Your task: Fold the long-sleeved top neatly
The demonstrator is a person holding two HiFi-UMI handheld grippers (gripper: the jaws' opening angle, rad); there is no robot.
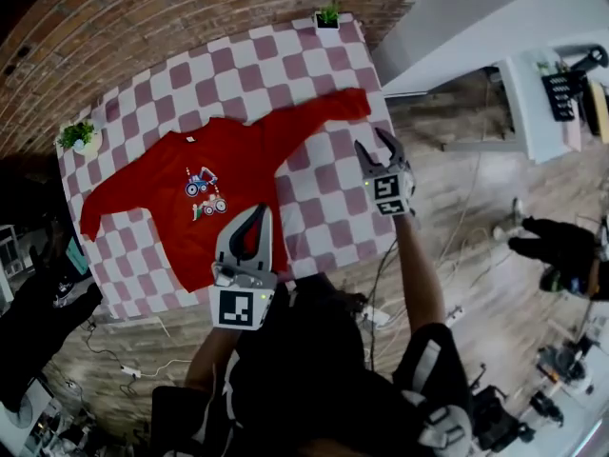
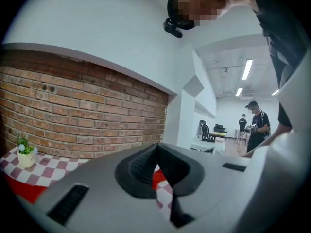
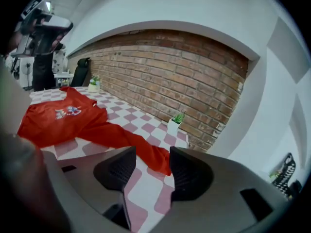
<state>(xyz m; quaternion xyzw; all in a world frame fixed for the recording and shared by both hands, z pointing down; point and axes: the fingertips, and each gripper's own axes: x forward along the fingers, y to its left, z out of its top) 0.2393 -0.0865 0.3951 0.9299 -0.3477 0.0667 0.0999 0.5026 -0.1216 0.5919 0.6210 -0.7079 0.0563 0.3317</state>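
A red long-sleeved top (image 1: 205, 160) with a small print on its chest lies spread flat on the pink-and-white checked table (image 1: 328, 222). One sleeve (image 1: 333, 108) stretches toward the table's far right corner; the other (image 1: 95, 215) reaches the left edge. My left gripper (image 1: 255, 213) hovers over the top's near hem, its jaws shut with nothing in them. In the left gripper view only a bit of red cloth (image 2: 159, 179) shows under the left gripper (image 2: 156, 152). My right gripper (image 1: 373, 141) stands open just short of the sleeve (image 3: 141, 147); the right gripper (image 3: 151, 161) is empty.
Two small potted plants stand on the table, one at the far corner (image 1: 328, 14) and one by the left edge (image 1: 78, 136). A brick wall runs behind the table. Cables lie on the wooden floor (image 1: 457, 227) to the right, near a white desk (image 1: 538, 103).
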